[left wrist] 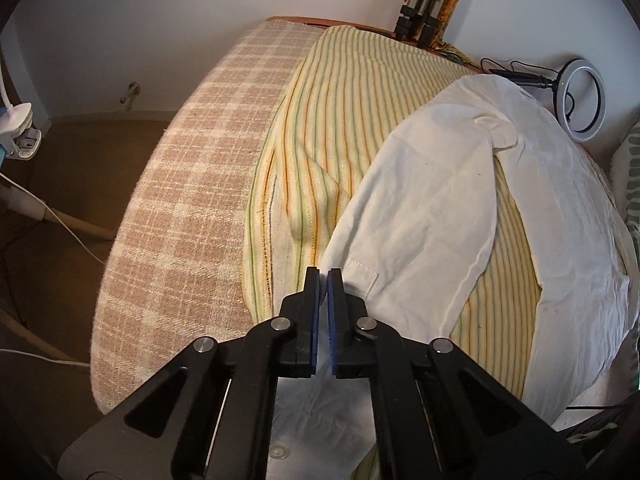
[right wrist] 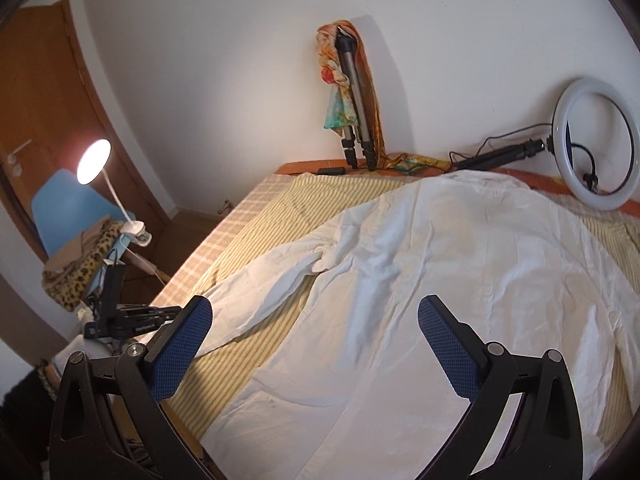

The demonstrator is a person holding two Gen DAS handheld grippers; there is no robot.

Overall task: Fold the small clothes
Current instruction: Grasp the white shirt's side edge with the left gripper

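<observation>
- Bottom centre, our left gripper [left wrist: 324, 276] is pinched together at the cuff of the white shirt [left wrist: 420, 216]; whether cloth is caught, we can't tell.
- Right gripper [right wrist: 314, 320] hangs wide apart.
- Shirt lies spread on the striped sheet [left wrist: 340, 112], mid-frame, unfolded.

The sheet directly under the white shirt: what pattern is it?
Yellow sheet with thin green and orange stripes; clearest in the left wrist view.
</observation>
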